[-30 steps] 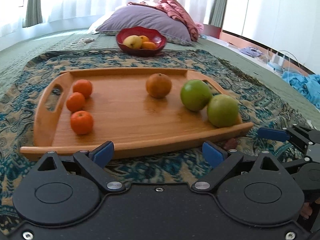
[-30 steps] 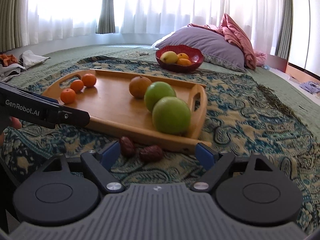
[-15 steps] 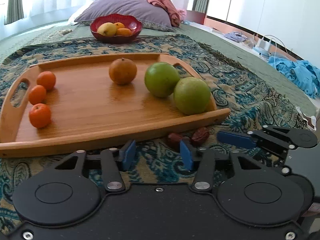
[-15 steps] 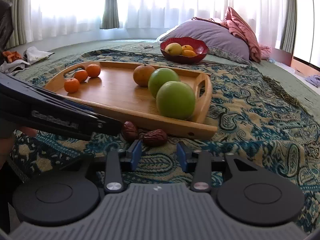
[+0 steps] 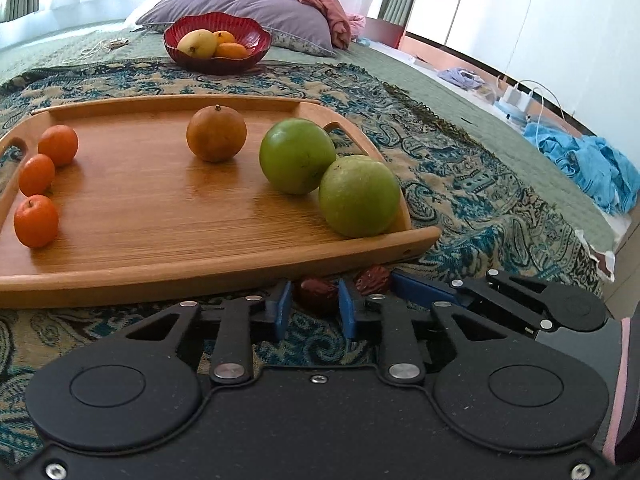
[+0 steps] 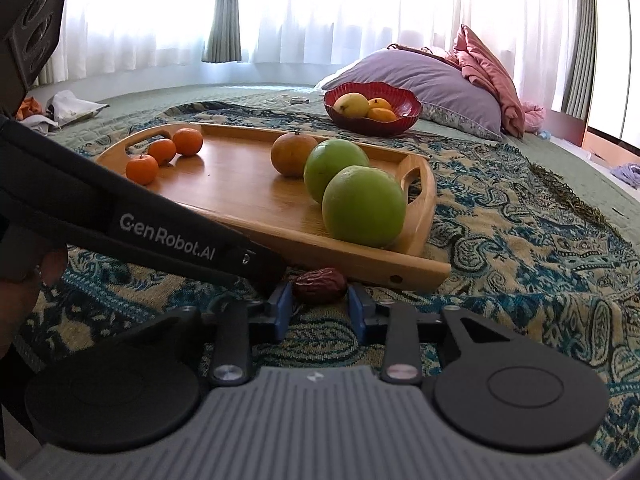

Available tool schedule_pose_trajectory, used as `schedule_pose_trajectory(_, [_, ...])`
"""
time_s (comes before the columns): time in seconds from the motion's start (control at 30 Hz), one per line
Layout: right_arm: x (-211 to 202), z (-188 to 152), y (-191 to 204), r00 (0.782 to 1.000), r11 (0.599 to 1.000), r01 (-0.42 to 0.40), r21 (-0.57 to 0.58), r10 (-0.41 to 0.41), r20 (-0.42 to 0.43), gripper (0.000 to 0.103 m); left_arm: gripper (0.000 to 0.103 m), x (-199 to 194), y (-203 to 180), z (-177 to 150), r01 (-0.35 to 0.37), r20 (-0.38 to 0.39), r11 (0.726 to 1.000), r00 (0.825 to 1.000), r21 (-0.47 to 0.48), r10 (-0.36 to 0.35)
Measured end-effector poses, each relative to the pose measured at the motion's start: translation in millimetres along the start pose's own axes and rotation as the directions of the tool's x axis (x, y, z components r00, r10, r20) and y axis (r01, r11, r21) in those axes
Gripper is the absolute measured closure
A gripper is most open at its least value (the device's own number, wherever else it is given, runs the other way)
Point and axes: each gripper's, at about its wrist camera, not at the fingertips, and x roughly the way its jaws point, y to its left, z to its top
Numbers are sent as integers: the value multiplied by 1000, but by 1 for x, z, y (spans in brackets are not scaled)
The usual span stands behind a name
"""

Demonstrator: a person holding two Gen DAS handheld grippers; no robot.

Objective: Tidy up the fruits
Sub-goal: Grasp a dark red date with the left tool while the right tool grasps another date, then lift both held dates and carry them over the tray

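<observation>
Two dark red dates lie on the patterned cloth just in front of the wooden tray's near right corner. My left gripper is shut on the left date, its blue pads pressing both sides. My right gripper is closing its jaws, and its pads touch the ends of the right date. That date also shows in the left wrist view beside the right gripper's blue finger. The tray holds two green fruits, a brownish orange and three small oranges.
A red bowl with a yellow fruit and oranges sits behind the tray, in front of a purple pillow. The left gripper's black body crosses the right wrist view. Blue clothing and cables lie off the bed's right edge.
Both grippers' jaws went from wide apart to closed around the dates. The left gripper moved forward and rightward to the dates, beside the right gripper, which stayed put.
</observation>
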Motion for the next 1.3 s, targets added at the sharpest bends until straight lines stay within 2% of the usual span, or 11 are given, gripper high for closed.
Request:
schedule_pose_trajectory(0.37, [1, -2, -5, 1000, 999, -3, 43, 2, 19, 65, 80, -6, 4, -4, 6, 35, 999, 999, -48, -5])
schedule_pose_trajectory(0.47, [-1, -1, -4, 999, 999, 0, 51, -2, 35, 68, 80, -14, 2, -6, -11, 57, 1000, 998, -22, 12])
schedule_pose_trajectory(0.63, [-3, -1, -2, 999, 998, 0, 55, -3, 51, 68, 80, -25, 2, -11, -80, 91, 996, 993, 32, 76])
schedule_pose_trajectory(0.87, [-2, -3, 1, 999, 999, 13, 46, -15, 50, 68, 79, -32, 1, -31, -185, 134, 973, 977, 139, 167])
schedule_pose_trajectory(1.07, [-1, -3, -1, 999, 998, 15, 58, -18, 46, 68, 74, -33, -1, -41, -217, 142, 958, 971, 189, 191])
schedule_pose_trajectory(1.3, [1, -4, -1, 999, 998, 19, 63, -22, 47, 67, 73, -28, -7, -45, -224, 139, 947, 971, 230, 196])
